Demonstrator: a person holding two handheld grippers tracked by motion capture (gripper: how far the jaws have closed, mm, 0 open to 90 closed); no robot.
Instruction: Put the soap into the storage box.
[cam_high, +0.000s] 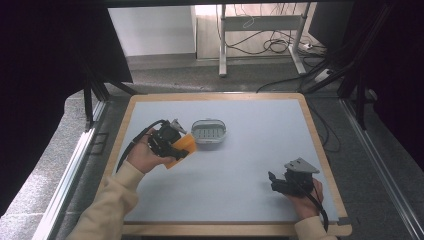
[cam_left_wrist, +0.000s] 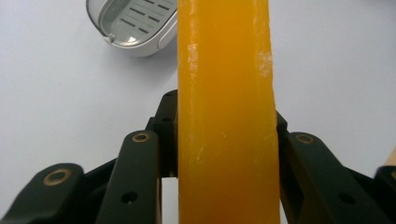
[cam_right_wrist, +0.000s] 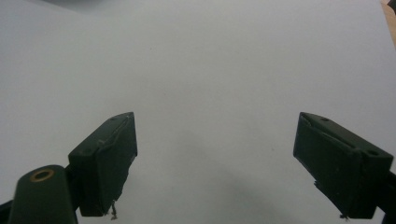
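So the left gripper (cam_high: 181, 148) is clamped on an orange soap bar (cam_high: 181, 146), over the left side of the counter (cam_high: 260, 150). In the left gripper view the orange soap bar (cam_left_wrist: 224, 116) stands up between the two black jaws, with both jaws pressed against its long sides and the bar sticking out well past the tips. It looks slightly waxy, with a few pale scuffs near the top.

Just beside it, toward the counter's middle, sits a grey soap dish (cam_high: 208, 131) with a slotted insert. The bar is close to the dish, but whether they touch I can't tell.

The right gripper (cam_high: 274, 181) rests low near the front right of the counter, well apart from the soap, jaws spread wide with nothing but bare counter between them.
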